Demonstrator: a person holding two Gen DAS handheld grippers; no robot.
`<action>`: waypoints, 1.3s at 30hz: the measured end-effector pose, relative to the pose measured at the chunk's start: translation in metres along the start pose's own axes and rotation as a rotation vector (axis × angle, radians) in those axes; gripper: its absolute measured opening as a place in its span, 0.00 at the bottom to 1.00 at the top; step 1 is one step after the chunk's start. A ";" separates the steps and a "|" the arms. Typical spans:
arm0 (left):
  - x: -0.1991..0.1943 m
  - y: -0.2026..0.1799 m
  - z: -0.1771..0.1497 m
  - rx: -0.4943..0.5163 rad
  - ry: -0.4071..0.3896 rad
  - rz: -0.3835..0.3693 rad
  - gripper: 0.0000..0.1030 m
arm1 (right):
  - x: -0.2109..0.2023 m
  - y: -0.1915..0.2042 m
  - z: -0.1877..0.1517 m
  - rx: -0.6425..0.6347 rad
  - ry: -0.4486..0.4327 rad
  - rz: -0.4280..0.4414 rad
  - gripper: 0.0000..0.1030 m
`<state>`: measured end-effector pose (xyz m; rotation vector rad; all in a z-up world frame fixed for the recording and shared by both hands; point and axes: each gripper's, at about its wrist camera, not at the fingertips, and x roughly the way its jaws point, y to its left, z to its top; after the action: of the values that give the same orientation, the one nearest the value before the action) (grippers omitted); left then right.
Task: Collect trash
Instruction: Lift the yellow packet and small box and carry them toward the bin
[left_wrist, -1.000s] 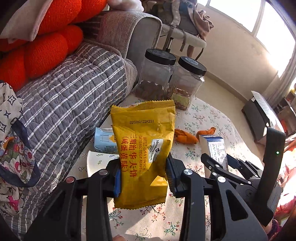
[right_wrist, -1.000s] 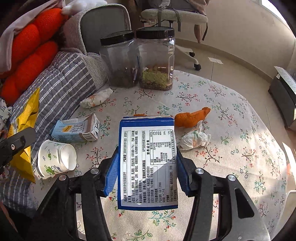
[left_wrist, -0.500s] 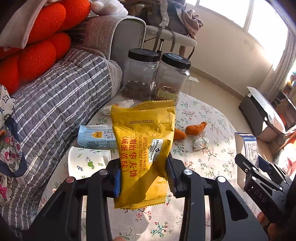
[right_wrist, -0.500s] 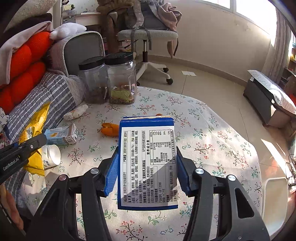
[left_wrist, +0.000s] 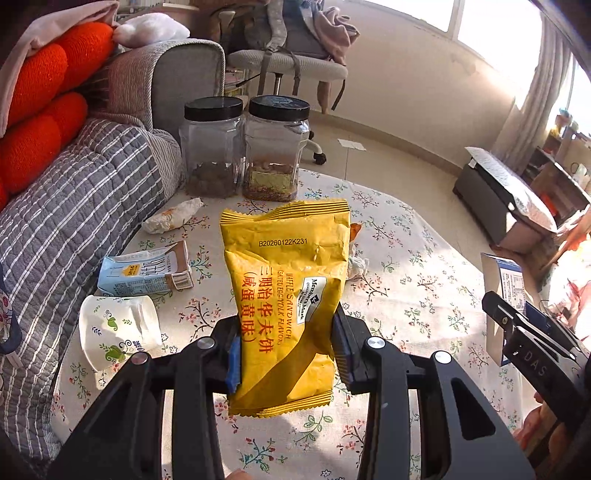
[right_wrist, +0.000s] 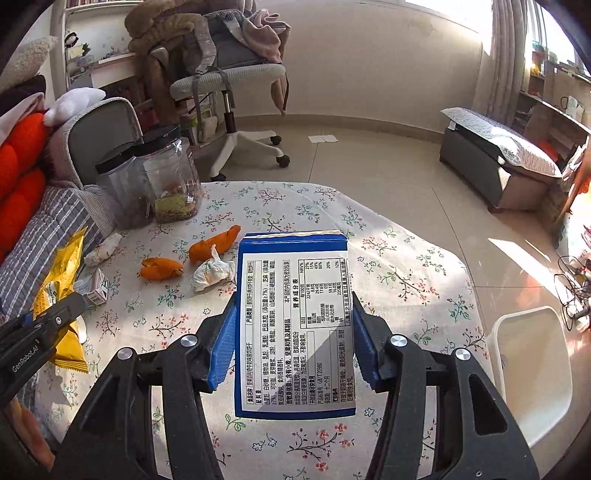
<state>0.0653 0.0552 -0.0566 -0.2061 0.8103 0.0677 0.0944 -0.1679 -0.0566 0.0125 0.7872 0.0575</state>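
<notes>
My left gripper (left_wrist: 286, 350) is shut on a yellow snack wrapper (left_wrist: 286, 295) and holds it above the floral table (left_wrist: 406, 258). My right gripper (right_wrist: 293, 332) is shut on a blue and white box (right_wrist: 295, 325), also above the table; the box shows at the right edge of the left wrist view (left_wrist: 508, 280). On the table lie a milk carton (left_wrist: 146, 271), a paper cup (left_wrist: 118, 330), a crumpled wrapper (left_wrist: 171, 219), orange peels (right_wrist: 214, 245) and a crumpled tissue (right_wrist: 210, 273). A white bin (right_wrist: 532, 369) stands on the floor right of the table.
Two black-lidded jars (left_wrist: 243, 147) stand at the table's far edge. A grey striped sofa (left_wrist: 74, 206) with orange cushions borders the left. An office chair (right_wrist: 229, 85) and a low grey bench (right_wrist: 495, 162) stand on the floor beyond.
Both grippers have pulled back and risen from the table with their items held. The right gripper has swung right, bringing the white bin into view.
</notes>
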 end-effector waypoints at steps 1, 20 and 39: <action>0.000 -0.006 0.000 0.011 -0.003 -0.006 0.38 | -0.001 -0.007 -0.001 0.010 0.000 -0.009 0.51; 0.007 -0.128 -0.003 0.149 0.009 -0.153 0.38 | -0.031 -0.140 -0.008 0.306 -0.022 -0.197 0.51; 0.013 -0.289 -0.010 0.325 0.040 -0.370 0.38 | -0.054 -0.284 -0.045 0.562 0.038 -0.660 0.75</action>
<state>0.1074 -0.2301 -0.0270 -0.0472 0.7999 -0.4150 0.0383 -0.4547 -0.0595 0.2828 0.7922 -0.7913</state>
